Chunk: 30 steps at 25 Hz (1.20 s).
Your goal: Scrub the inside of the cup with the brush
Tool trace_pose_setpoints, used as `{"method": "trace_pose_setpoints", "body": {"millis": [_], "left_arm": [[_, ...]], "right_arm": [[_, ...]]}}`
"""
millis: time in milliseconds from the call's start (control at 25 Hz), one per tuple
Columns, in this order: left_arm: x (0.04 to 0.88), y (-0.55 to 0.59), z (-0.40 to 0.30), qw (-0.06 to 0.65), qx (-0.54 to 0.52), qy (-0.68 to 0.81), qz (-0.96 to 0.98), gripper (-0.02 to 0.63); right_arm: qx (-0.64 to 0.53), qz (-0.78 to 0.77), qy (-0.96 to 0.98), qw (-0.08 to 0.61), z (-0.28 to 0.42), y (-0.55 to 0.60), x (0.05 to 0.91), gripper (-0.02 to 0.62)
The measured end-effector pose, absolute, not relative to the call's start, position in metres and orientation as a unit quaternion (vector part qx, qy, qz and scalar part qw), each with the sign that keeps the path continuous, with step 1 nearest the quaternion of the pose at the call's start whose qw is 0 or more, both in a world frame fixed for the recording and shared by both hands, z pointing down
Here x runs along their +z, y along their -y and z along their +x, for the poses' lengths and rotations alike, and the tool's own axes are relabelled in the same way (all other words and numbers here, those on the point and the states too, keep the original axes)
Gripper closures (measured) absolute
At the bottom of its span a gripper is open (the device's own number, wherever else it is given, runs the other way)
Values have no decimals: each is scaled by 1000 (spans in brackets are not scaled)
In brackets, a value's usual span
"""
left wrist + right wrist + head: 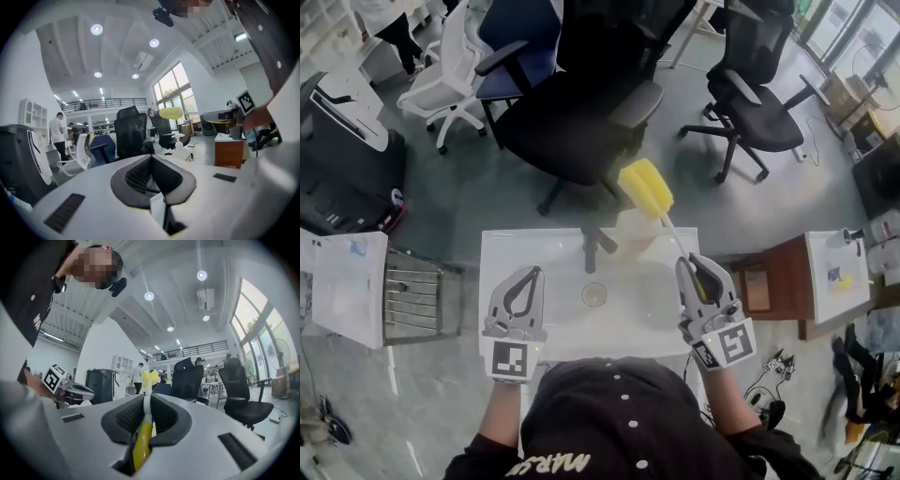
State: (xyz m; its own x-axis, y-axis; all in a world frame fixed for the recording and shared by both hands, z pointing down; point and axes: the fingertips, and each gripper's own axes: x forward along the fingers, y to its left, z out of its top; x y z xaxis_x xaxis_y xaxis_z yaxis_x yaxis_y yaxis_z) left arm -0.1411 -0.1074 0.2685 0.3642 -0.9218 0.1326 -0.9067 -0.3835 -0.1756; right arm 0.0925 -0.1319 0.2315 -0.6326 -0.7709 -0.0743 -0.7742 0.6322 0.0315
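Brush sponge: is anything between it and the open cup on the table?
Nothing visible does. The right gripper holds the brush raised over the far edge of the table; the cup stands open and uncovered. A pale container stands beside that path.

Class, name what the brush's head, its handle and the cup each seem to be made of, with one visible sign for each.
The brush head looks like soft foam sponge: matte yellow, lobed, rounded. The brush handle is probably smooth plastic: glossy yellow with a highlight. The cup is clear glass or plastic, cannot tell which: the white table shows through it.
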Motion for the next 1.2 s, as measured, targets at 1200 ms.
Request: {"method": "trace_pose_setpoints", "body": {"millis": [1200], "left_arm": [[235,100,-141,34,-81,-595,-799,580]], "right_arm": [[52,-477,-877,18,113,153,210,548]]}}
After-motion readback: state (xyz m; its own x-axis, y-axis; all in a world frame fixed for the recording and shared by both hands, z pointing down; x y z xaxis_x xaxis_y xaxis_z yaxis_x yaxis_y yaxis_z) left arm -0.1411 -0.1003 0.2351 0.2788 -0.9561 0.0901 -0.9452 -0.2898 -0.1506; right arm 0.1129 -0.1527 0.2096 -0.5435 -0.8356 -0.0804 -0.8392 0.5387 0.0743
